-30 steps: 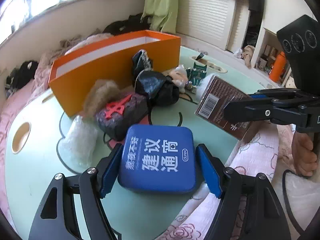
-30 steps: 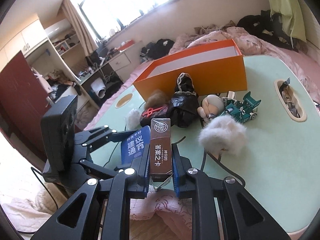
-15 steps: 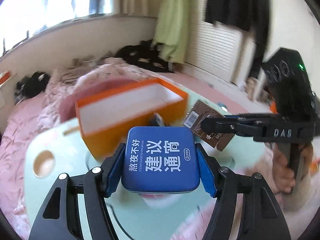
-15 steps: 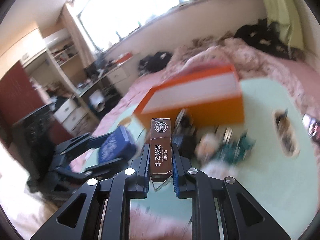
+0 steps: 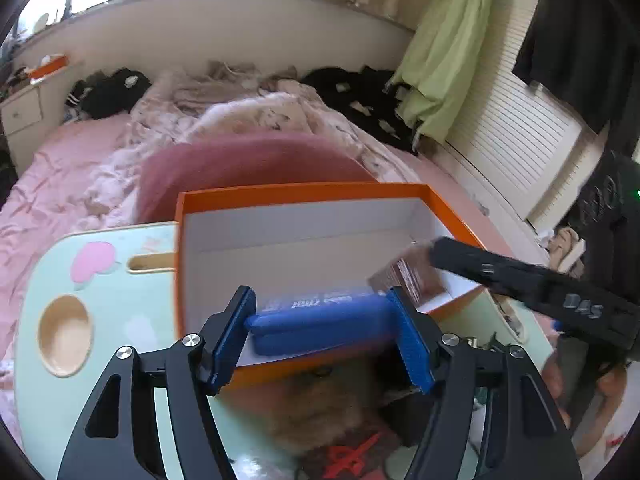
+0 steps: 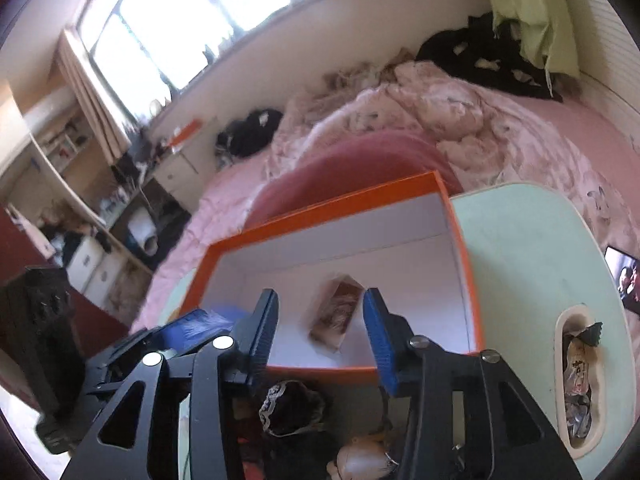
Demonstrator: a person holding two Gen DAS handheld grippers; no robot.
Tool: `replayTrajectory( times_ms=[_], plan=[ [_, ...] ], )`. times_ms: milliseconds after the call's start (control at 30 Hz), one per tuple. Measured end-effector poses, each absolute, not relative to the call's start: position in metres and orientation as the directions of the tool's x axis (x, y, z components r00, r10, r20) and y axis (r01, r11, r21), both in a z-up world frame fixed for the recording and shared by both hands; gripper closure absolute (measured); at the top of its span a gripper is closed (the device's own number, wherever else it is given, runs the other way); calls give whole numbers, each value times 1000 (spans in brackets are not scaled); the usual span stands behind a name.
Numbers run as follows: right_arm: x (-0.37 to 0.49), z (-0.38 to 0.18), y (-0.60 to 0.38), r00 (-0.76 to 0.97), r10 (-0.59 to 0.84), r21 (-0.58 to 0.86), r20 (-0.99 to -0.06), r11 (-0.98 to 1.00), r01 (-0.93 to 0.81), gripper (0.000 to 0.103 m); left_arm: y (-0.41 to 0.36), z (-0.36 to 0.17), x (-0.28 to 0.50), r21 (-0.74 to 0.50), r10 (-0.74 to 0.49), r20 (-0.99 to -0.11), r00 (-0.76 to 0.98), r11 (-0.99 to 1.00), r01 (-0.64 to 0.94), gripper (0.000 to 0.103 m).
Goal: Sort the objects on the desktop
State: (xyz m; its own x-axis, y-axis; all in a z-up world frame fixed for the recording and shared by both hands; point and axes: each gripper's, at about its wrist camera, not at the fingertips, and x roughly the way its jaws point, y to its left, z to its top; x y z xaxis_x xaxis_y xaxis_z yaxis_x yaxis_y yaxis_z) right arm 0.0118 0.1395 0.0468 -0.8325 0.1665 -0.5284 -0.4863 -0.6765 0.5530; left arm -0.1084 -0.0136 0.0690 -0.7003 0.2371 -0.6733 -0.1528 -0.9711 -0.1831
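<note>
Right wrist view: my right fingers (image 6: pixel 320 332) opening, brown card box (image 6: pixel 336 316) dropping free into orange box (image 6: pixel 468 280). Left fingers (image 5: pixel 322 320) clamp blue tin (image 5: pixel 320 322) over rim; early release risks tin catching rim, spilling onto tabletop (image 5: pixel 100 320).

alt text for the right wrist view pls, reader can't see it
The right tool hangs over an orange box, jaws opening, with a blurred brown pack loose between them inside the white interior, touching neither pad. At lower left the left tool brings a blue tin over the box edge. The box sits on a pale green table with a pink bed behind.
</note>
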Motion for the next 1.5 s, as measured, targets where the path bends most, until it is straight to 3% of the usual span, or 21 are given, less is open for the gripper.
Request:
replayTrajectory(
  times_ms=[67,200,333,700,933,1067,1233,1500],
  plan=[
    [27,52,135,-840,206,545,-502,-678,-492,35,-21,75,-100,-183,230,-650,-724,-972,-145,35],
    [52,57,115,-841,225,511,-492,-707,-488,28,-32,85,-75,-201,239,-618,-749,-969,-143,29],
    [75,49,73,-837,193,459,-512,-762,-456,23,-28,81,-40,-163,259,-638,-725,-966,-201,29],
    [95,2,-35,-715,325,49,-619,-892,-449,14,-5,21,24,-8,144,-743,-654,-979,-206,29],
    [94,-20,-31,-681,314,81,-661,-873,-481,1,-8,11,23,18,105,-746,-658,-984,-178,12],
    [104,-18,-28,-665,360,71,-655,-846,-528,0,-2,13,23,16,119,-738,-664,-981,-193,3],
    [126,-9,-25,-691,414,70,-592,-828,-556,0,0,18,30,-19,162,-680,-715,-979,-203,2],
    [112,-15,-32,-679,407,59,-611,-832,-551,0,-10,9,31,-10,126,-678,-724,-987,-162,0]
  ],
)
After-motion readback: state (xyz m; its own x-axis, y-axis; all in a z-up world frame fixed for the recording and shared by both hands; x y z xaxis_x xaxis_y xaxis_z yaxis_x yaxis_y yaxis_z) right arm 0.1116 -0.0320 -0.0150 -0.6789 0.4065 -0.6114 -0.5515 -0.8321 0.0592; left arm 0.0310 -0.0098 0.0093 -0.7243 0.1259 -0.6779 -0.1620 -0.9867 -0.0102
